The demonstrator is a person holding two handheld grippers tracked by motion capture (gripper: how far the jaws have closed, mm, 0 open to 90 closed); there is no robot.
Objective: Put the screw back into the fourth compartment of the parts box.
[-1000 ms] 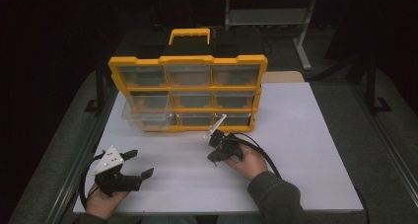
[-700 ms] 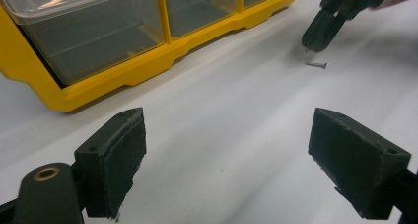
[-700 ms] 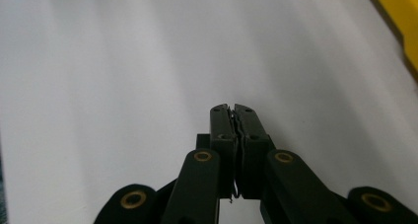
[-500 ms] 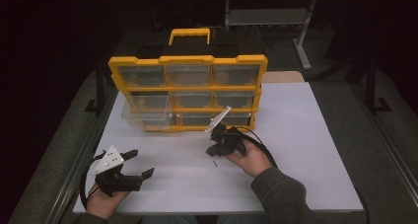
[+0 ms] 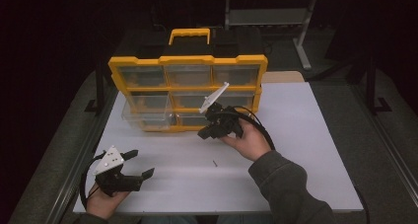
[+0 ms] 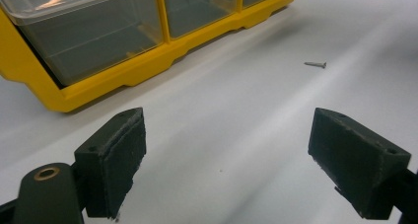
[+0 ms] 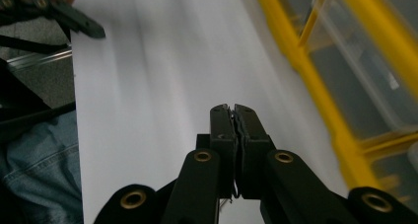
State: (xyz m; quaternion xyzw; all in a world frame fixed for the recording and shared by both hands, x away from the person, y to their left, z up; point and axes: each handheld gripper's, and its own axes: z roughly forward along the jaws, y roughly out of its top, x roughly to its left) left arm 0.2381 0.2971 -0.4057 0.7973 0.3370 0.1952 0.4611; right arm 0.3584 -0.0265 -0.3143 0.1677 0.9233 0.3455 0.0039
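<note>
Hovering above the white table [image 5: 305,135] just in front of the yellow organizer case [image 5: 187,61], the right gripper [image 5: 204,133] has its jaws clenched together; in the right gripper view [image 7: 234,113] the pads meet, and a thin dark sliver shows low down in the seam between them, too small to identify. A small screw [image 5: 215,162] lies loose on the table, below that gripper and apart from it; the left gripper view shows it [image 6: 315,64] lying flat, well ahead of the jaws. The left gripper [image 5: 143,164] rests near the table's front left corner, jaws spread wide with nothing between them. One clear drawer [image 5: 148,119] of the case stands pulled out at lower left.
</note>
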